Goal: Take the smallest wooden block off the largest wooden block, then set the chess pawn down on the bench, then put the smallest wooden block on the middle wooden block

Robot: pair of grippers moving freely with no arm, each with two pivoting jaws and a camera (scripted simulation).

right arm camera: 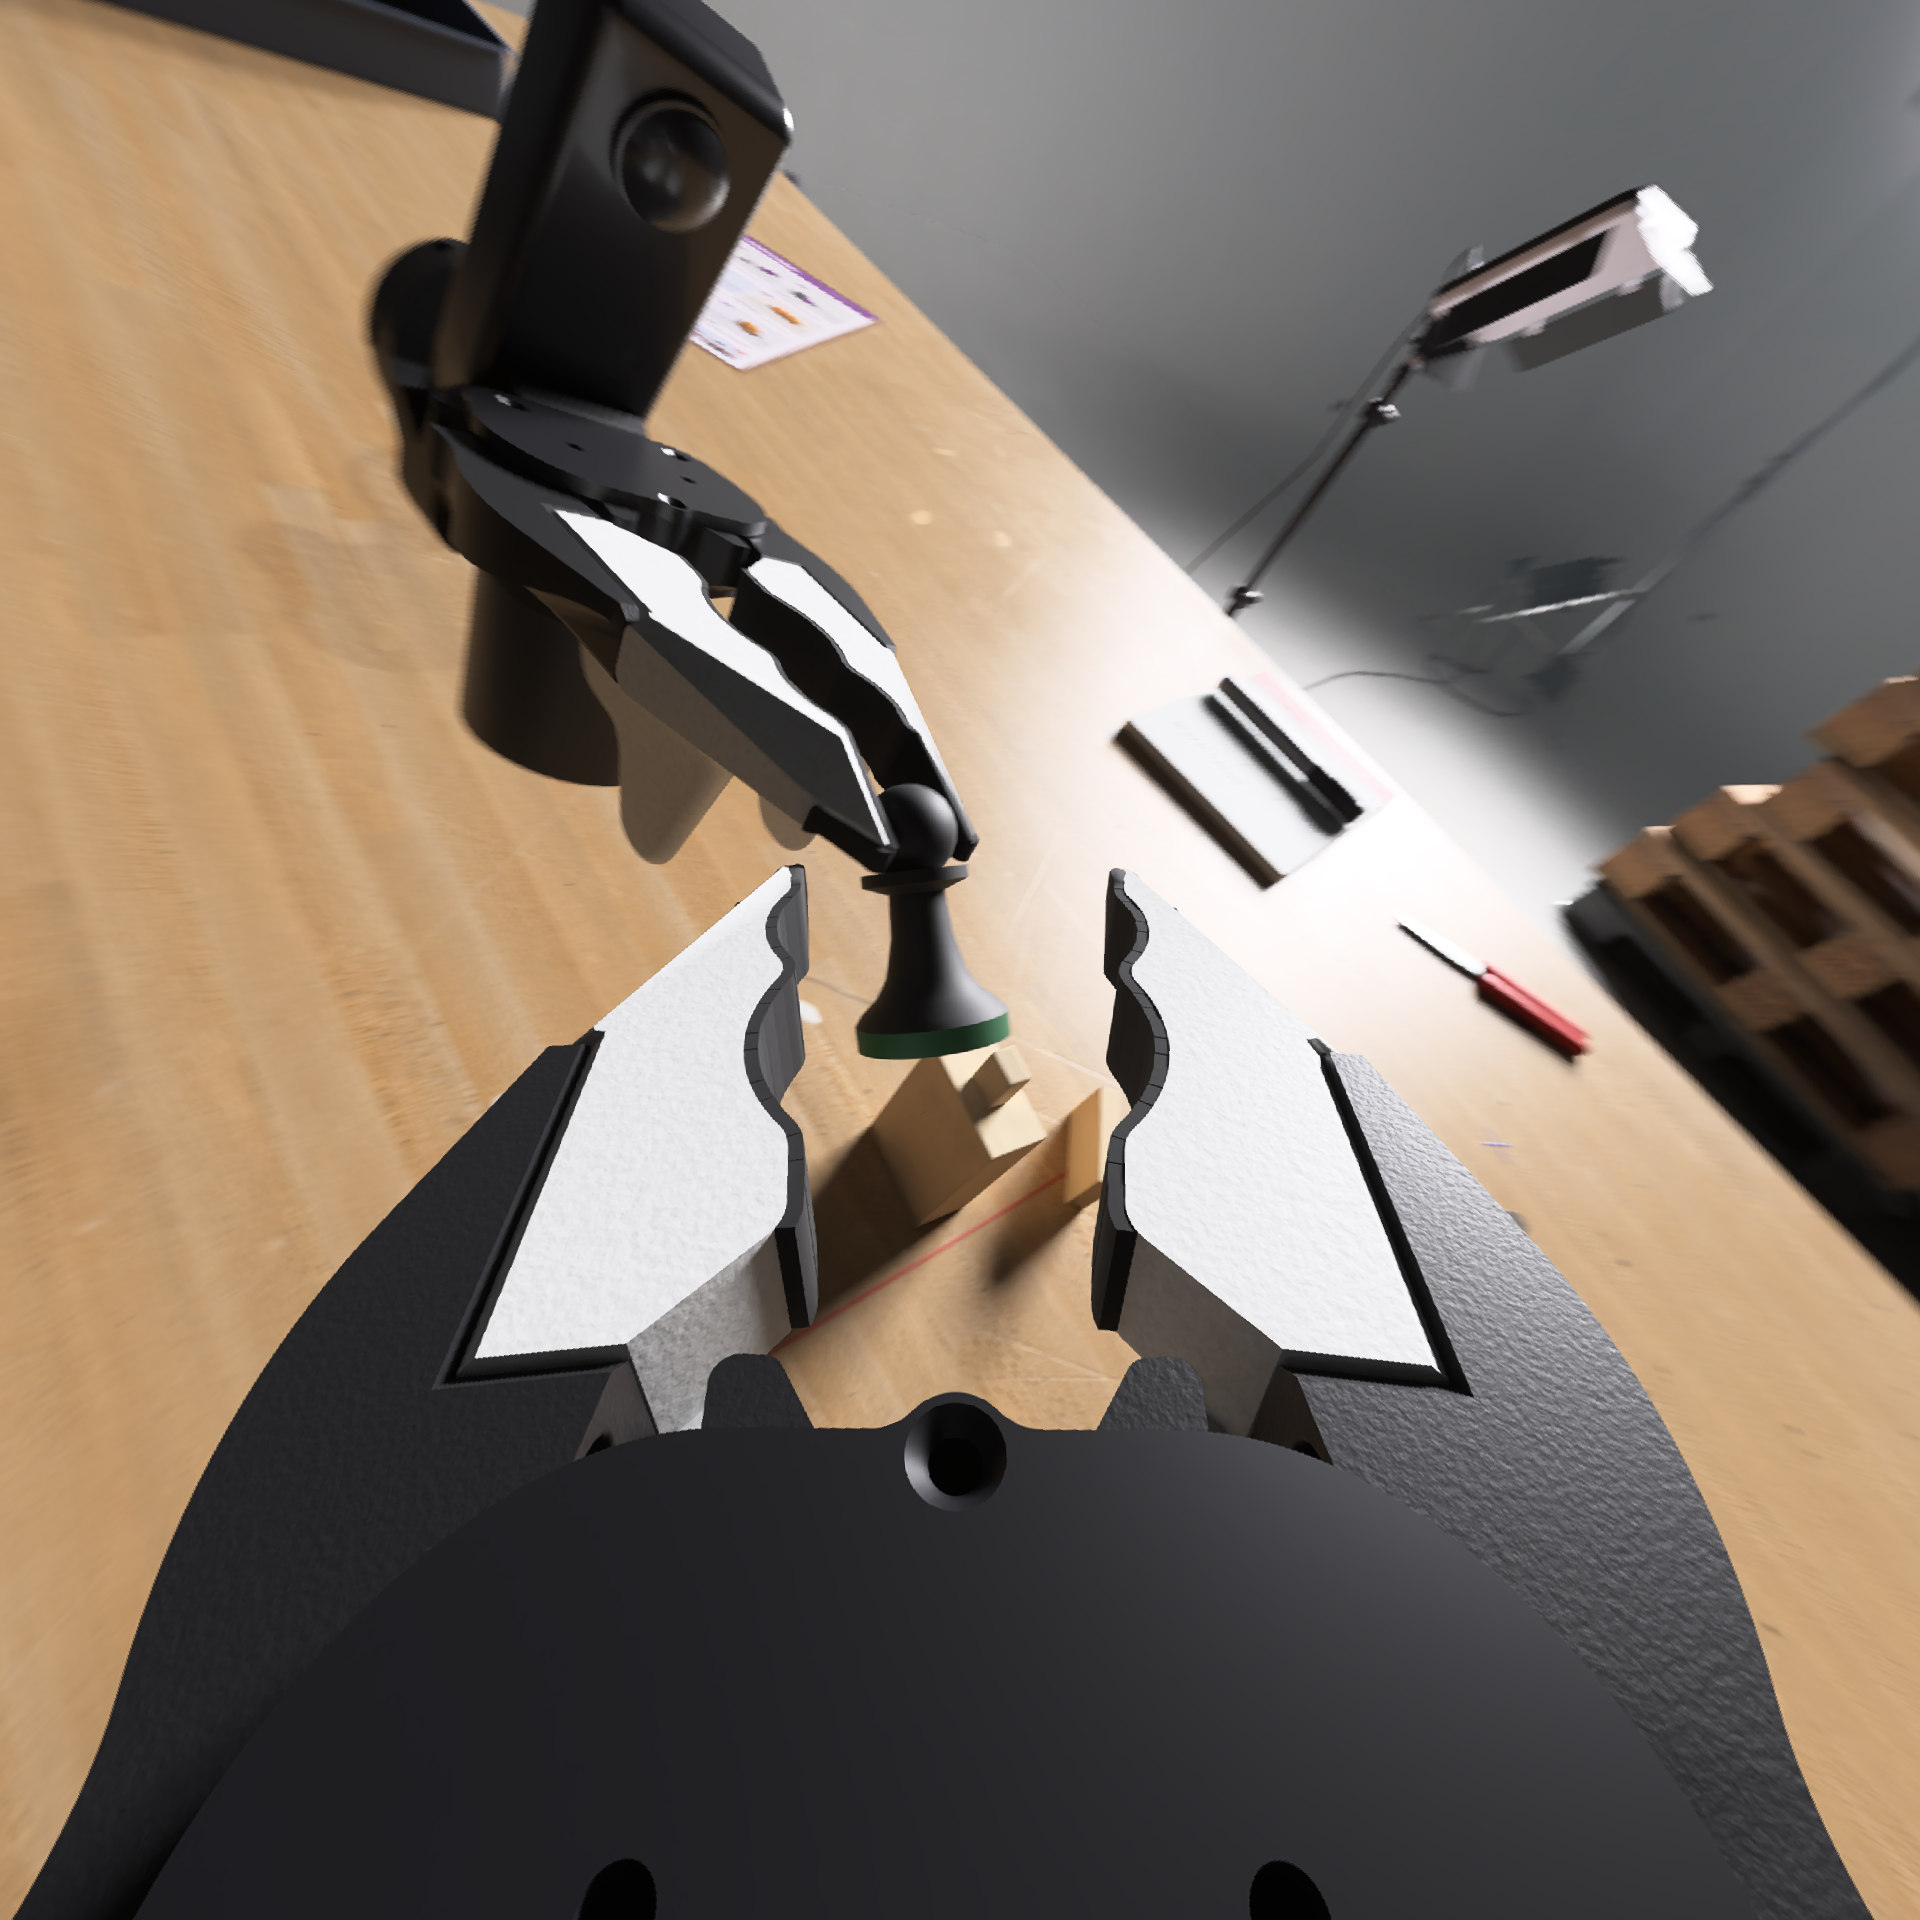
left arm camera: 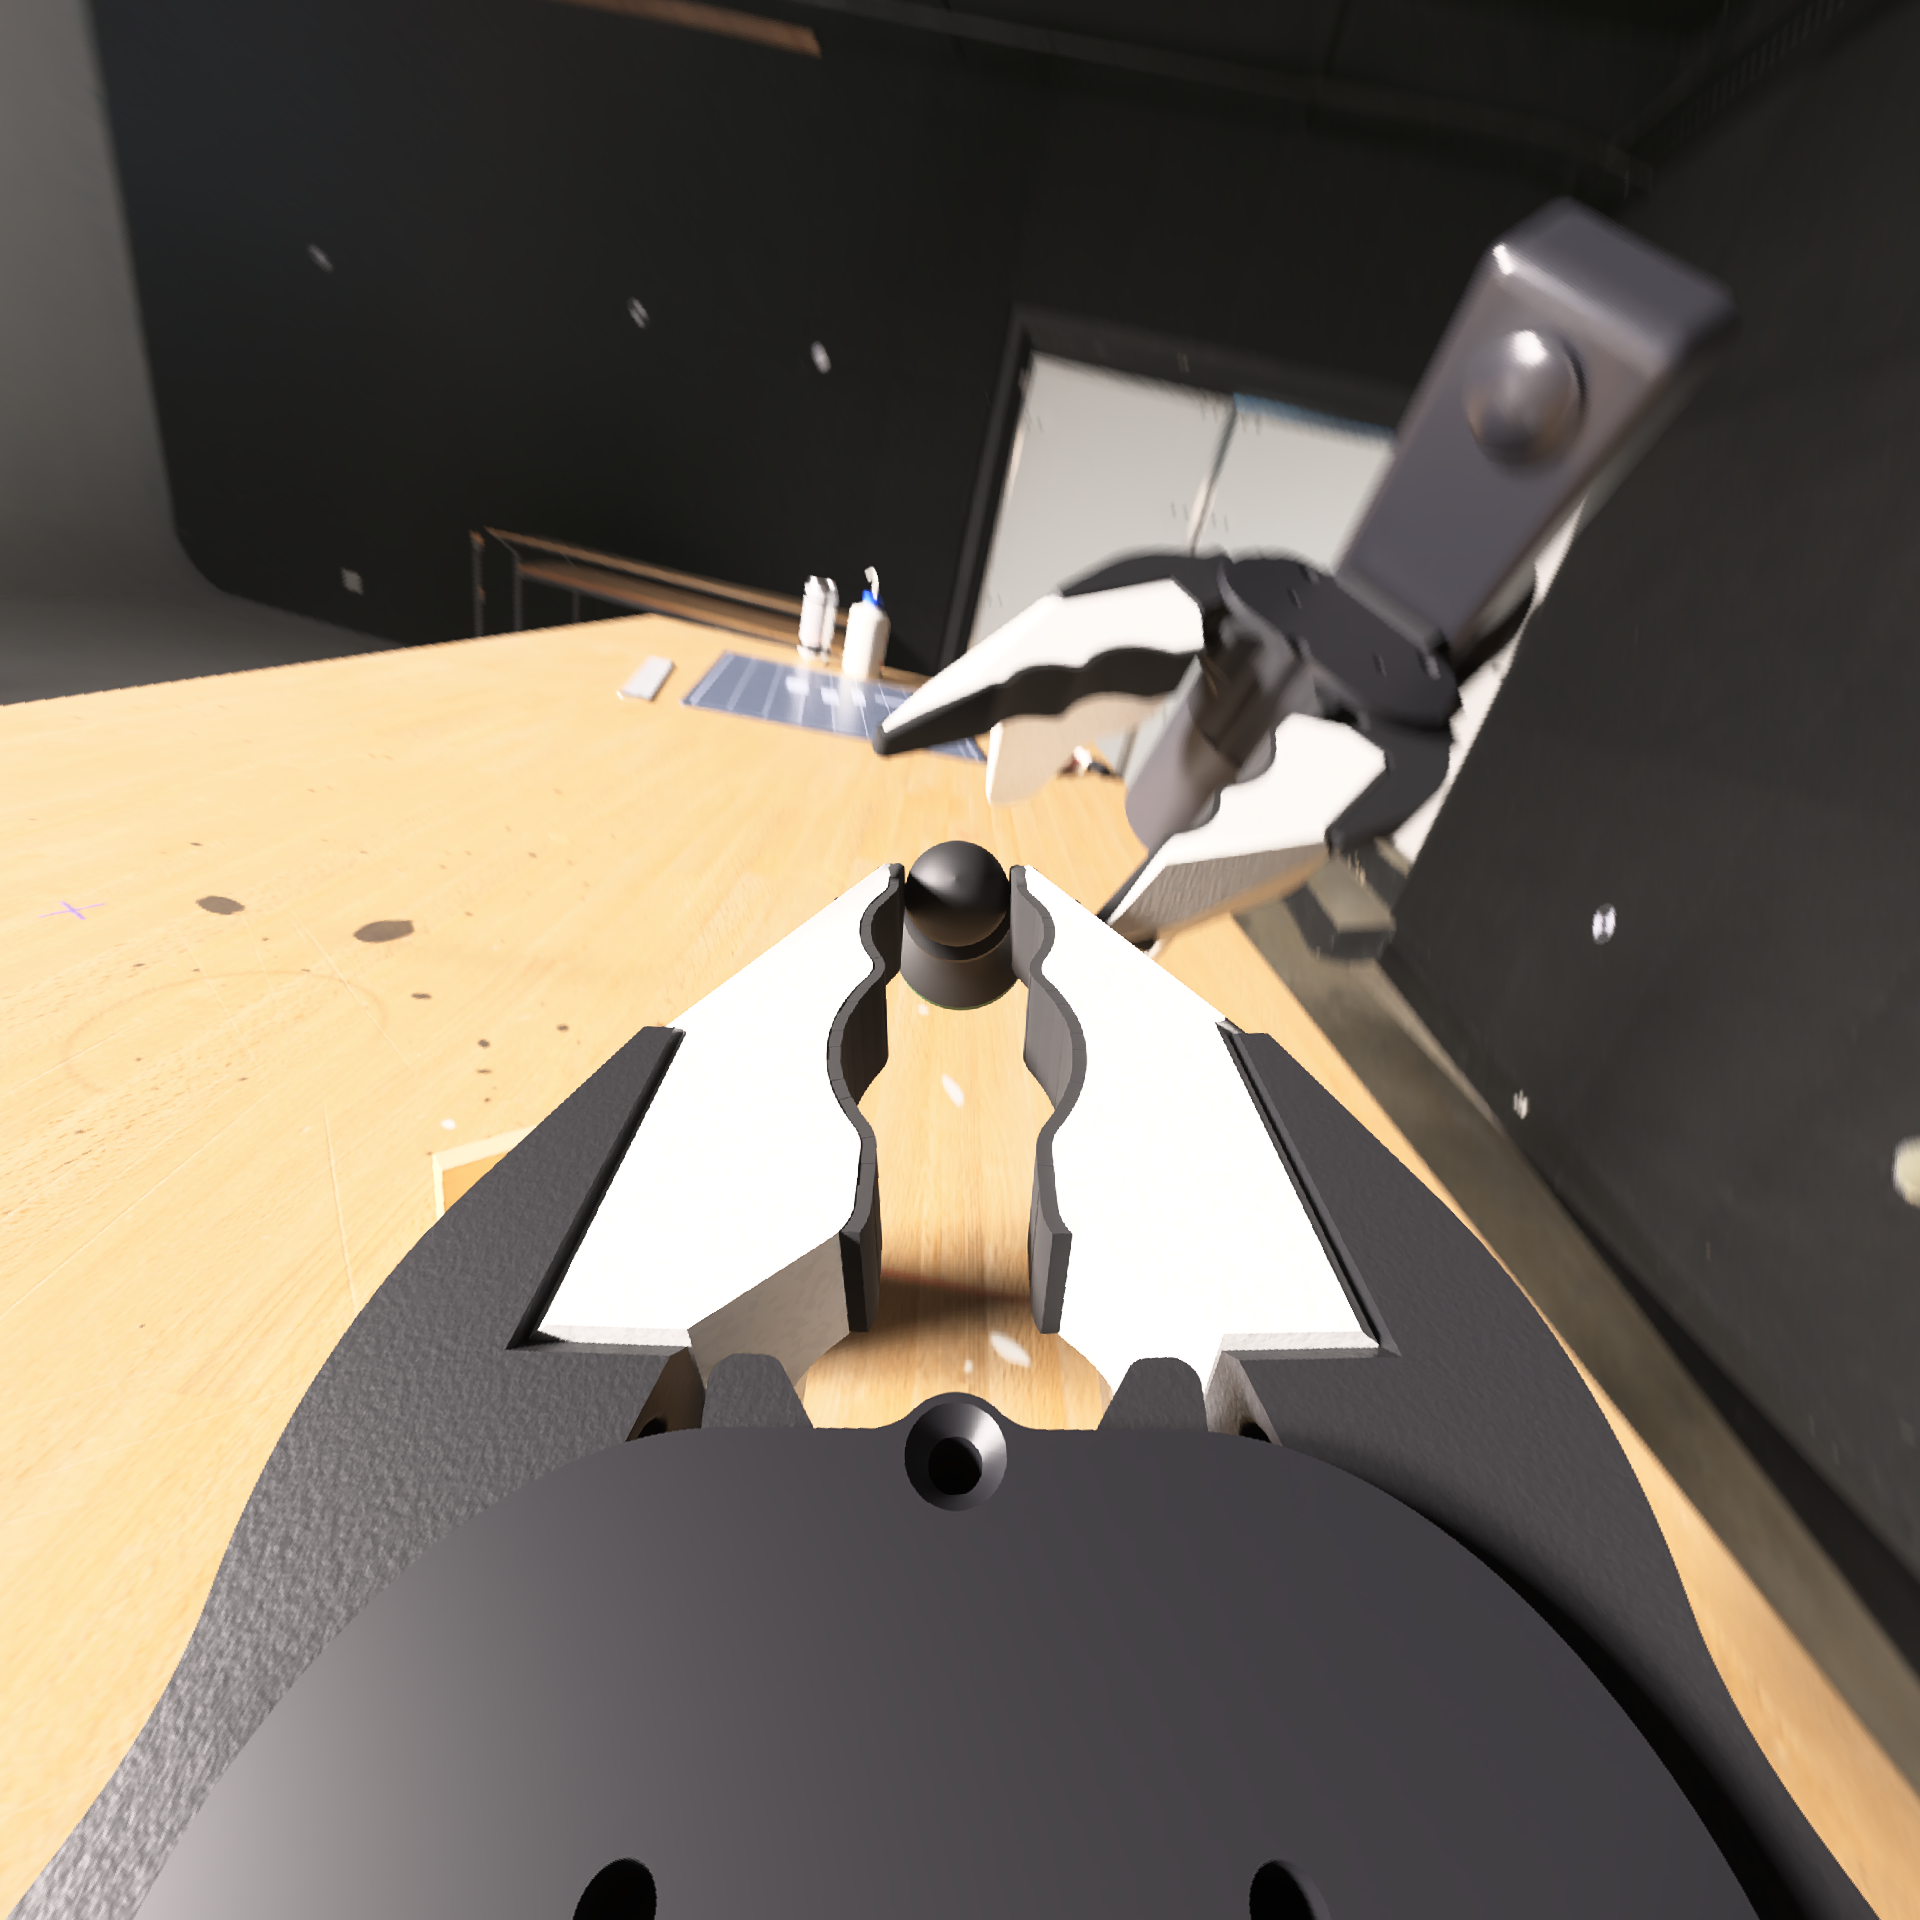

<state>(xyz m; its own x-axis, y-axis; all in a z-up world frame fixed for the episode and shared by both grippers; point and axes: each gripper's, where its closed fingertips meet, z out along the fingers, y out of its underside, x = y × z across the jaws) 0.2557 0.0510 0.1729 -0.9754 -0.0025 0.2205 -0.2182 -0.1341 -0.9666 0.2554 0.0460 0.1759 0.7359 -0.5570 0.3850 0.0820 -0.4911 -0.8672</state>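
My left gripper (left arm camera: 956, 909) is shut on the round head of the black chess pawn (left arm camera: 954, 935). In the right wrist view the left gripper (right arm camera: 920, 831) holds the pawn (right arm camera: 930, 966), green felt base down, in the air above the wooden blocks. The smallest block (right arm camera: 1003, 1072) sits on a bigger block (right arm camera: 925, 1153) on the bench (right arm camera: 208, 831). Another block (right arm camera: 1086, 1143) stands beside them, partly hidden by my right finger. My right gripper (right arm camera: 956, 904) is open and empty, just short of the pawn. It also shows in the left wrist view (left arm camera: 1003, 826), beyond the pawn.
A block corner (left arm camera: 473, 1169) shows left of my left finger. White bottles (left arm camera: 847, 623) and a blue mat (left arm camera: 790, 691) lie at the bench's far end. A red-handled tool (right arm camera: 1496, 987), a grey pad (right arm camera: 1247, 769), a paper sheet (right arm camera: 779, 312) and wooden pallets (right arm camera: 1787, 883) lie to the right.
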